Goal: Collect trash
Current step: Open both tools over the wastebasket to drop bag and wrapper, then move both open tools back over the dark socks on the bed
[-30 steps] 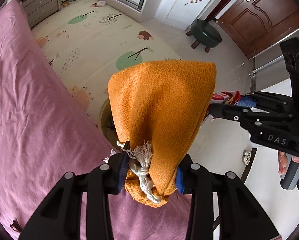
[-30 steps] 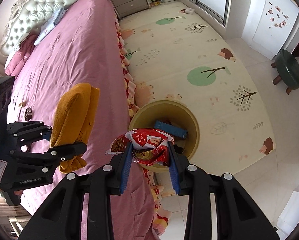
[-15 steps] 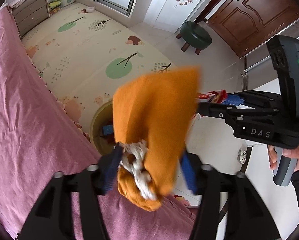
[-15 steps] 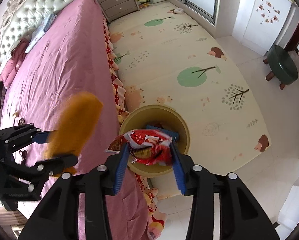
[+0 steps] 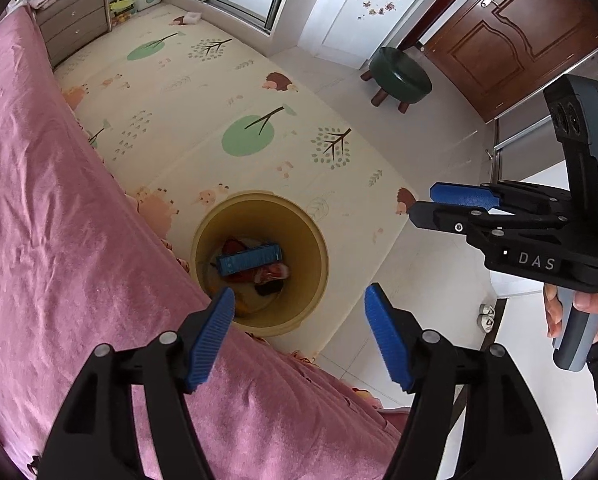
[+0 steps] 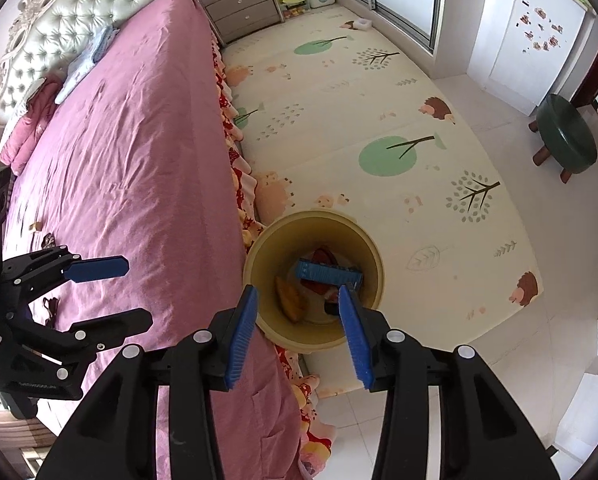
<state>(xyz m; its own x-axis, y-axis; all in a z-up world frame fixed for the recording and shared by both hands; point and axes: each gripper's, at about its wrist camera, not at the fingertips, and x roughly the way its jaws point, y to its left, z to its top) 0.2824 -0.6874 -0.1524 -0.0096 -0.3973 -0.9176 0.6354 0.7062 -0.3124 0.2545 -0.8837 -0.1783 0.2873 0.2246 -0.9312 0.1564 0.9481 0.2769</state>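
A yellow bin [image 5: 259, 196] stands on the floor against the bed's edge. In it lie a blue box [image 5: 249, 260], a red snack wrapper [image 5: 273, 274] and an orange cloth [image 6: 291, 300]. My left gripper [image 5: 301, 290] hangs above the bin near the bed's edge, its jaws opening with nothing between them. My right gripper [image 6: 297, 290] is open and empty, right over the bin [image 6: 311, 214]. Each gripper shows in the other's view: the right gripper [image 5: 421, 200] to the right, the left gripper [image 6: 139, 292] over the bed.
A pink bed [image 5: 59, 240] fills the left side, with small dark scraps [image 6: 49, 240] on it. A patterned play mat [image 5: 219, 100] covers the floor. A green stool [image 5: 401, 76] stands near the wooden door, a nightstand [image 5: 75, 28] by the bed's head.
The orange cloth has left my left gripper and the red wrapper my right gripper; both now lie in the bin. Both pairs of jaws have widened.
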